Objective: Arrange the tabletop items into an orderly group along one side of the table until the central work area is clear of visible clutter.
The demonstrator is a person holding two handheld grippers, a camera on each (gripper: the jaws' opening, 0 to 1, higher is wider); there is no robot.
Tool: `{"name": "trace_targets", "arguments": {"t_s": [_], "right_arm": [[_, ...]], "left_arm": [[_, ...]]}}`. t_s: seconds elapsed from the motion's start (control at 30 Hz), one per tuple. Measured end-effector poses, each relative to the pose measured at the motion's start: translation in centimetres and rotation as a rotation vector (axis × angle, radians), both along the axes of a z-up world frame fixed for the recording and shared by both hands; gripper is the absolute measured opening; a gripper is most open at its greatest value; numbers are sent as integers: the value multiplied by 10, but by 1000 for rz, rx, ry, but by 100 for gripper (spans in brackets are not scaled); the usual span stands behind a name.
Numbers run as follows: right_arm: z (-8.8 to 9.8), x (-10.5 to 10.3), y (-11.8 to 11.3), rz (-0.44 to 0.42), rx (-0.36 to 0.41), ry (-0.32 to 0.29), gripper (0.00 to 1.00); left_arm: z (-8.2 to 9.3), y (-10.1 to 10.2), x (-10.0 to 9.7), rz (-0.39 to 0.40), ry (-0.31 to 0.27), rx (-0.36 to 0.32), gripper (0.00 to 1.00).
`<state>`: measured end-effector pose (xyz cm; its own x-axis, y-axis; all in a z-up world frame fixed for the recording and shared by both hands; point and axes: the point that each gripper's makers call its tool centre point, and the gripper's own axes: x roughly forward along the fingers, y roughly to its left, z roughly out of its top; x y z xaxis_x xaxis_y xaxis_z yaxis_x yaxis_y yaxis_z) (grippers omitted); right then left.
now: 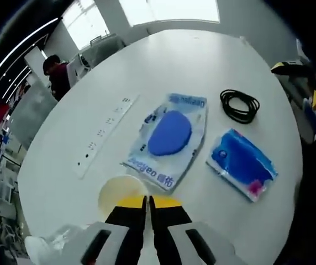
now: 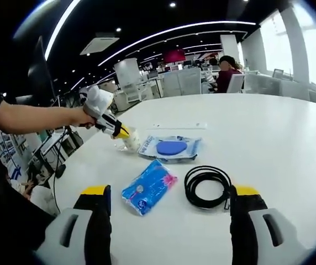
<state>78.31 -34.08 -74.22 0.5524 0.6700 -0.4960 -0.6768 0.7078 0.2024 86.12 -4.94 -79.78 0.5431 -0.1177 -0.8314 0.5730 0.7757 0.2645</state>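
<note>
Left tongs (image 2: 120,132) seemingly on cup (image 2: 130,141)

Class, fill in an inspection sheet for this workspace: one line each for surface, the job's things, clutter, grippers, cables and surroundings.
Surface: white round table, mostly bare.
Job's things: pale cup, clear packet with a blue oval, blue packet, coiled black cable.
Clutter: white strip with dark marks lying flat beside the clear packet.
Grippers: left hand-held gripper shut, tips at the cup's rim, whether it grips the cup cannot be told; right hand-held gripper open above the table edge.
Cables: the one coil, lying loose.
Surroundings: open office, desks, a seated person.
</note>
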Motion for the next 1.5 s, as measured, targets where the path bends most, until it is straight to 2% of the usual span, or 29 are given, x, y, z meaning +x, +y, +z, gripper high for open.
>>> {"name": "trace_targets", "arguments": {"t_s": [0.1,0.17,0.27,0.37,0.5,0.6,0.67,0.73,0.83,0.93,1.1,1.17,1.3,1.5], "right_arm": [[0,0,1,6,-2,1,84],[3,1,2,11,6,-7,84],[6,3,5,18,27,-2,84],[6,3,7,28,30,-3,85],[10,5,13,51,32,-18,86],[12,7,16,88,18,-47,85],[18,12,20,125,17,-104,83],[20,15,20,148,2,-119,82],[22,22,22,182,-12,-150,79],[21,29,23,201,-6,-152,69],[16,35,28,230,5,-134,66],[12,37,31,260,-11,-138,63],[4,39,38,315,-19,-124,64],[-8,47,47,418,-68,-147,60]], "left_arm": [[5,0,-1,24,-7,-27,15],[11,-2,-2,17,-25,-33,17],[24,-5,-6,-12,-51,-10,23],[29,6,-7,6,-68,20,30],[46,-1,-18,49,-117,-61,34],[54,5,-31,115,-133,-75,36],[65,3,-38,129,-169,-71,38],[72,4,-45,196,-201,-110,43],[77,0,-59,265,-219,-164,48],[79,3,-77,307,-246,-185,51],[78,-16,-98,407,-316,-241,70],[74,-21,-109,467,-320,-279,70],[64,-38,-129,478,-308,-294,73],[47,-63,-151,534,-270,-361,75]]}}
